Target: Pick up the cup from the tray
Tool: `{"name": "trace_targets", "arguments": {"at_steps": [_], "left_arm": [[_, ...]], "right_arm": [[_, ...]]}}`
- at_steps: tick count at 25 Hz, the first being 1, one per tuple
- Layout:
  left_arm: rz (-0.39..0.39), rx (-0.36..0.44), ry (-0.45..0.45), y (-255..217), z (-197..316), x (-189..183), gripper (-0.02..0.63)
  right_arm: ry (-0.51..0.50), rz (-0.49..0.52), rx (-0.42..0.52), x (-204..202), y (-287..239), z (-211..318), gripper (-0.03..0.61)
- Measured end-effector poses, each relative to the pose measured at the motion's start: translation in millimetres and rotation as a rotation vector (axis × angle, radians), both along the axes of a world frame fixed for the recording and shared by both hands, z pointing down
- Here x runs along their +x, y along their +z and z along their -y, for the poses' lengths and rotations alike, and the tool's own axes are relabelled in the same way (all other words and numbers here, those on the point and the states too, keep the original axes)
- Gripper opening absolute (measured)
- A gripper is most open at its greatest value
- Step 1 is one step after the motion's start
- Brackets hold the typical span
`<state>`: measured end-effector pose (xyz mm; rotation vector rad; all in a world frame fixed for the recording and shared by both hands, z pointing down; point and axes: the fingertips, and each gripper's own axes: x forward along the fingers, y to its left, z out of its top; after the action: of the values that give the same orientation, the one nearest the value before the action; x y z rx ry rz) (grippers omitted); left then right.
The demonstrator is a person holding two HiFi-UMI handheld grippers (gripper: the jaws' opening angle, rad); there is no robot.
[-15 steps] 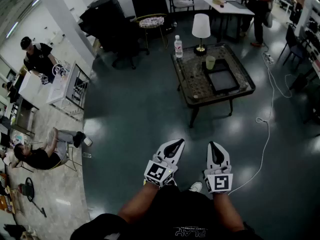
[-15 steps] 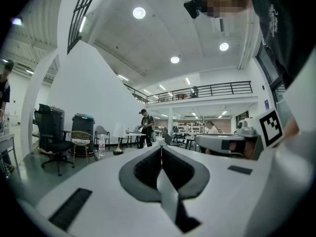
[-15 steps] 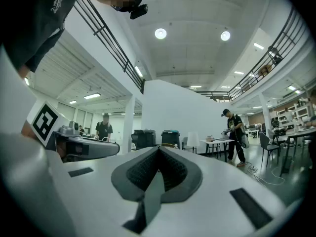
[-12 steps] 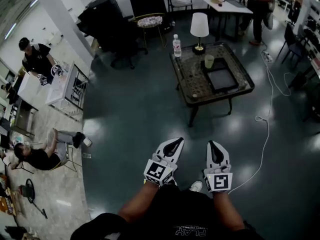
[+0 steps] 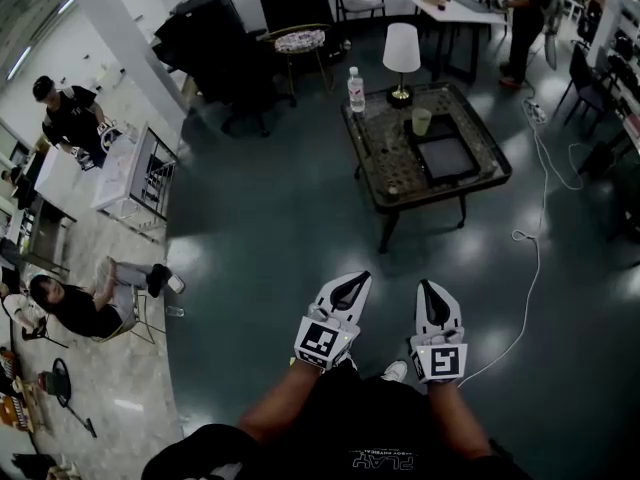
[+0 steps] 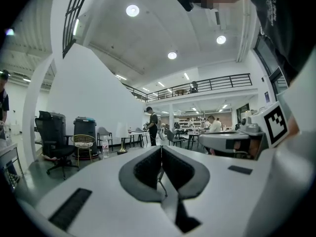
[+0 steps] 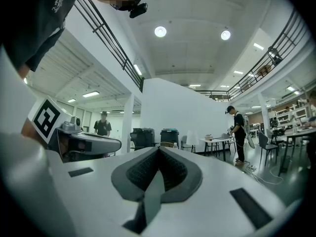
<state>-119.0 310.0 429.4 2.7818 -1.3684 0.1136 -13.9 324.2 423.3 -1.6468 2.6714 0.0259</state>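
A pale green cup (image 5: 421, 122) stands at the far edge of a dark tray (image 5: 447, 158) on a low square table (image 5: 385, 168) across the room. My left gripper (image 5: 357, 283) and right gripper (image 5: 428, 290) are held level in front of my body, side by side, far short of the table. Both have their jaws closed together with nothing between them. In the left gripper view the left gripper (image 6: 160, 147) shows its pads meeting; the right gripper (image 7: 158, 149) in the right gripper view looks the same. The cup is not visible in either gripper view.
A white lamp (image 5: 402, 53) and a water bottle (image 5: 356, 92) also stand on the table. A white cable (image 5: 530, 258) trails over the dark floor at right. Black chairs (image 5: 215, 43), a white desk (image 5: 450, 8), and people at left and far right surround the open floor.
The view has shifted slightly; the table sits a touch lower and to the right. Both grippers have edged up a little and stay shut.
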Motion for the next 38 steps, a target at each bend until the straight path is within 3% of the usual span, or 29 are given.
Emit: {"name": "trace_targets", "arguments": {"at_steps": [6, 21, 28, 38], "left_arm": [[-0.017, 0.002, 0.021, -3.3, 7.8, -4.8, 0.011], [-0.034, 0.006, 0.101, 2.9, 51.8, -43.4, 0.011], [-0.046, 0.015, 0.134, -1.4, 72.5, -63.3, 0.011], [-0.064, -0.022, 0.14, 4.2, 102.7, -48.2, 0.011]], "right_arm": [[0.02, 0.043, 0.039, -0.7, -8.8, 7.3, 0.011], [0.059, 0.022, 0.049, -52.6, -7.1, 46.3, 0.009], [0.082, -0.036, 0.005, -62.0, 3.4, 55.1, 0.01], [0.083, -0.03, -0.007, -50.9, 1.9, 91.7, 0.01]]}}
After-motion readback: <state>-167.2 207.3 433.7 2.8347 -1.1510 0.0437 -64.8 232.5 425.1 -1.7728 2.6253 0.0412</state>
